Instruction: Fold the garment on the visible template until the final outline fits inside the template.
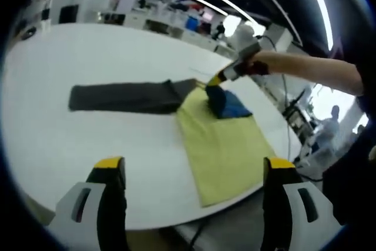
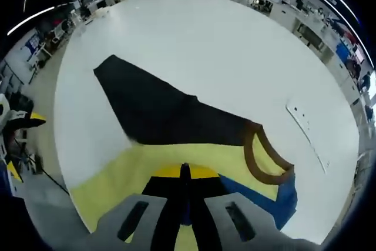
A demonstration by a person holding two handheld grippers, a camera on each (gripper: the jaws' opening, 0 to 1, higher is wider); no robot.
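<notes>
In the left gripper view, your left gripper [image 1: 194,171] hangs above the near edge of the white table [image 1: 88,86] with its jaws spread wide and nothing between them. Beyond it lies the yellow template [image 1: 220,145], running from the near table edge away from you. The dark garment [image 1: 123,97] stretches off the template's far end to the left, most of it on bare table, with only its blue-lined end [image 1: 226,104] resting on the yellow. Your right gripper [image 1: 216,80] reaches in from the right and touches that end.

In the right gripper view, the jaws of the right gripper [image 2: 185,171] stand pressed together over the template [image 2: 111,183], at the edge of the garment [image 2: 158,113]. It looks like a pinch on the fabric, though you cannot confirm cloth between the tips here. The brown-trimmed opening [image 2: 264,157] and blue lining [image 2: 276,201] lie just to the right of the jaws.

You appear to be at an early fold: most of the garment is off the template. Next you need to bring the long dark portion back over the yellow, and your free left gripper should take a second hold so the cloth travels flat.
</notes>
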